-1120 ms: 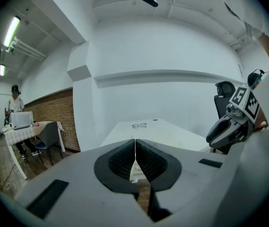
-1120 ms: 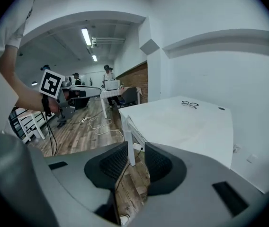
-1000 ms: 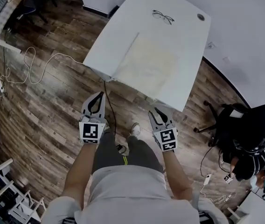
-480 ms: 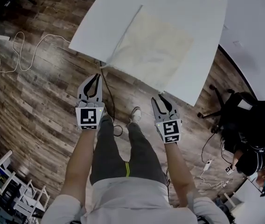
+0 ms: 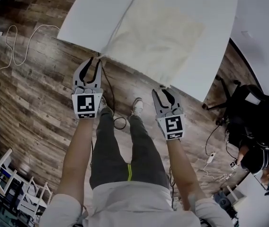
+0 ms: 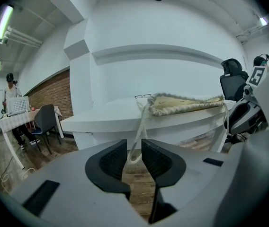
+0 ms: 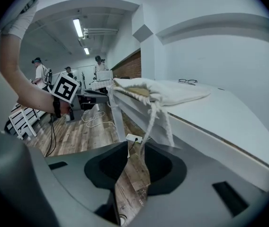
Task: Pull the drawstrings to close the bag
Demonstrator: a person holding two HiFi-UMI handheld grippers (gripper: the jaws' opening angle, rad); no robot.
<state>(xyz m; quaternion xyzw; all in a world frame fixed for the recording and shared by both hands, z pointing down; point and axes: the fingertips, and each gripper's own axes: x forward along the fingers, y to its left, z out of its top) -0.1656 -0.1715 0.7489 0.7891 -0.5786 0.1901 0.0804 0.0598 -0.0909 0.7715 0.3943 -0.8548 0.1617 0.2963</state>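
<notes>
A cream drawstring bag [image 5: 158, 37] lies flat on the white table [image 5: 92, 18], its mouth along the near edge. My left gripper [image 5: 93, 61] is at the bag's left corner. In the left gripper view, the drawstring [image 6: 141, 122] hangs off the bag [image 6: 186, 104] into the narrow gap of my left gripper [image 6: 133, 150], whose jaws stand slightly apart. My right gripper [image 5: 165, 91] is at the bag's right corner. There the other drawstring [image 7: 151, 119] drops from the bag [image 7: 163, 92] along the slim gap of my right gripper [image 7: 134, 148]. I cannot see either string pinched.
Glasses [image 6: 143, 97] lie far back on the table. A black office chair [image 5: 253, 112] and a seated person [image 5: 255, 160] are at the right. Cables [image 5: 11, 46] and a power strip [image 7: 133, 138] lie on the wood floor. People stand in the background.
The view has closed in on the table. Both grippers moved forward from over the floor to the table's near edge, one at each corner of the bag. Jaw gaps look unchanged.
</notes>
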